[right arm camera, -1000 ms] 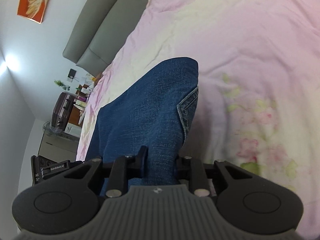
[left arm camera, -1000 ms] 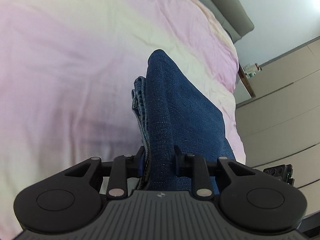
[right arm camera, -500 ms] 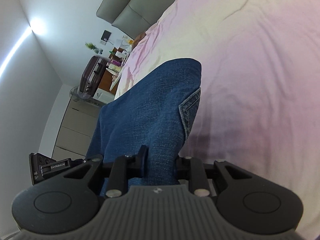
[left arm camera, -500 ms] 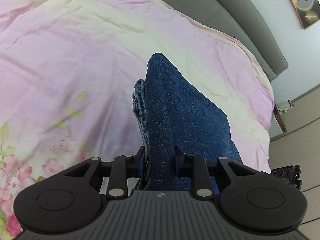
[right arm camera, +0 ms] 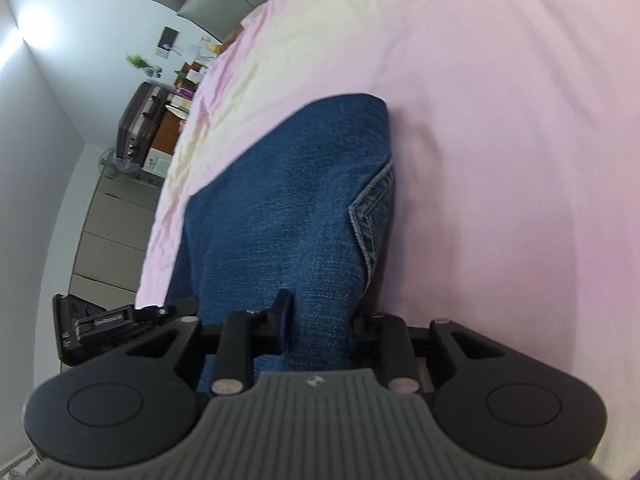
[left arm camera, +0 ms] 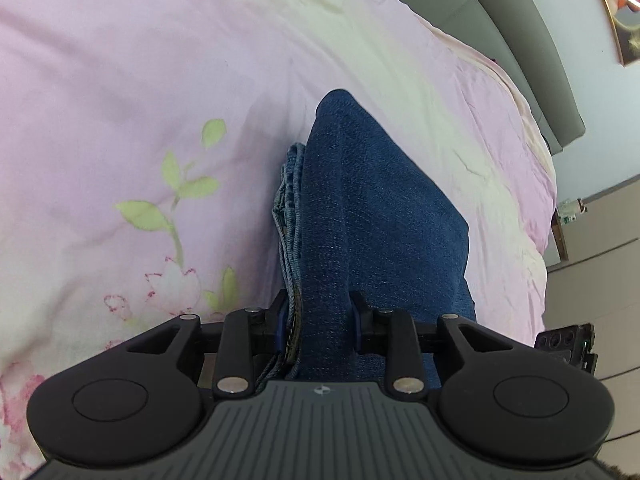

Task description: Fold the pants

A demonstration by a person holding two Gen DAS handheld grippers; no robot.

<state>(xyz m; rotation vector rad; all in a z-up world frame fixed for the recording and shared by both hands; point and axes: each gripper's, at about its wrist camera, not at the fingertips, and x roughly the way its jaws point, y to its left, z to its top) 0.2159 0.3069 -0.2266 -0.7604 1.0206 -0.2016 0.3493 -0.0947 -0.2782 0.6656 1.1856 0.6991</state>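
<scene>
Folded blue denim pants [left arm camera: 372, 216] hang in a thick bundle over the pink bedspread [left arm camera: 120, 80]. My left gripper [left arm camera: 320, 320] is shut on one side of the bundle, with stitched layered edges showing at its left. My right gripper [right arm camera: 320, 320] is shut on the other side of the pants [right arm camera: 288, 208], with a stitched back-pocket corner visible at the right. The other gripper's body shows at the frame edge in each wrist view.
The bed has a pink sheet with a flower print [left arm camera: 172, 200] and a grey headboard [left arm camera: 520, 40]. A dark suitcase [right arm camera: 140, 124], a cluttered bedside table [right arm camera: 188, 80] and grey drawers [right arm camera: 112, 224] stand beside the bed. A picture [left arm camera: 624, 12] hangs on the wall.
Both grippers keep their hold on the pants while swinging across the bed; the left view now shows the flower print closer, and the right view has turned toward plain pink sheet.
</scene>
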